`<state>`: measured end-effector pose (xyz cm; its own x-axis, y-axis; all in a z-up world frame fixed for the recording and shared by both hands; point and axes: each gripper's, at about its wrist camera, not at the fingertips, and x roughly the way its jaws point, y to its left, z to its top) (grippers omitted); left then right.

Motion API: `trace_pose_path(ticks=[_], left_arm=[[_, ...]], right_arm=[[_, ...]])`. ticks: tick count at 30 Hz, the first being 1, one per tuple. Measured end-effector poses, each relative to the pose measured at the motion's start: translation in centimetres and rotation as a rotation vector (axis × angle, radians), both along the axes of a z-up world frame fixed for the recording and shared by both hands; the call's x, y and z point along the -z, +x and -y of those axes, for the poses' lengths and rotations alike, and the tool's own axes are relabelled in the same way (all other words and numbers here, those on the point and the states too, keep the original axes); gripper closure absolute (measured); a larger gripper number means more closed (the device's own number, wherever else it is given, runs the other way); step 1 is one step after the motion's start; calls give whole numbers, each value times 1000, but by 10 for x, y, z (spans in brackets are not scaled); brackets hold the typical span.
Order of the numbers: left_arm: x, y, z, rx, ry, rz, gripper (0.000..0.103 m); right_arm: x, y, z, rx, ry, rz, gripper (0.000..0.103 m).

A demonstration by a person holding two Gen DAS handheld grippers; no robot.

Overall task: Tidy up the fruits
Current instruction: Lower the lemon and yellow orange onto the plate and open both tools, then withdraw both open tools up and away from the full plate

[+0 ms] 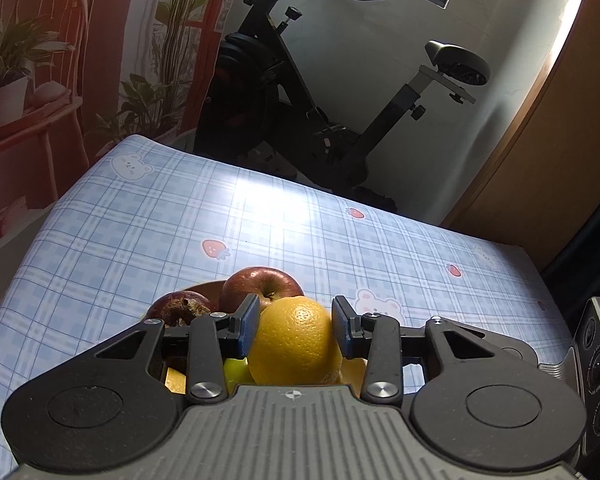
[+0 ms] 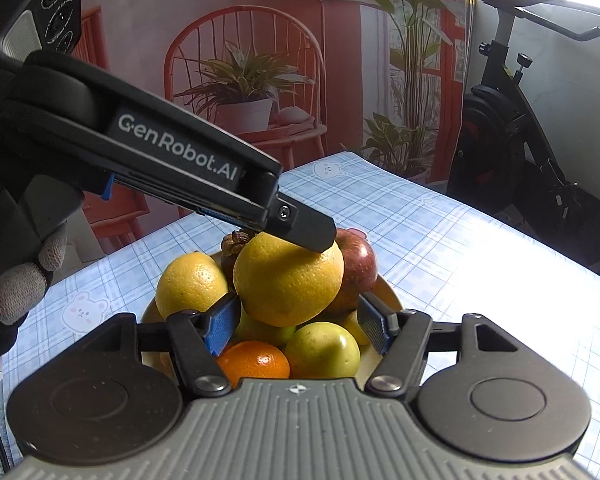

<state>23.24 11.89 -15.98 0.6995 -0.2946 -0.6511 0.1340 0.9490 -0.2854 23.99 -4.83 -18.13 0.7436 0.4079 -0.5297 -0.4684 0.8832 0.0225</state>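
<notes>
A plate (image 2: 388, 289) piled with fruit sits on the checked tablecloth. My left gripper (image 1: 296, 322) has its blue pads around a large yellow orange (image 1: 294, 342), which lies on top of the pile (image 2: 288, 280); the right pad shows a small gap. In the right wrist view the left gripper's finger (image 2: 308, 228) rests on that orange. My right gripper (image 2: 298, 322) is open and empty, just before the plate, over a small orange tangerine (image 2: 256, 360) and a green fruit (image 2: 324, 350). A red apple (image 1: 262, 282), a dark mangosteen (image 1: 180, 306) and a second yellow orange (image 2: 190, 284) also lie on the plate.
The blue checked tablecloth (image 1: 140, 232) covers the table, whose far edge is near. An exercise bike (image 1: 300, 100) stands beyond it. A backdrop with chair and plants (image 2: 244, 92) hangs behind. The right gripper's body (image 1: 598, 364) is at the right edge of the left wrist view.
</notes>
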Motion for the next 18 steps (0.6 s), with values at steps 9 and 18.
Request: trace_pose_path(ticks=[9,18], left_arm=[[-1,-5,5,-7,35,-5,60],[-31,-32,-8,-122,36,47,29]], right_arm=[[-1,-8,8,13,11,-15,37],[-17,-32,16,40,16,-5,23]])
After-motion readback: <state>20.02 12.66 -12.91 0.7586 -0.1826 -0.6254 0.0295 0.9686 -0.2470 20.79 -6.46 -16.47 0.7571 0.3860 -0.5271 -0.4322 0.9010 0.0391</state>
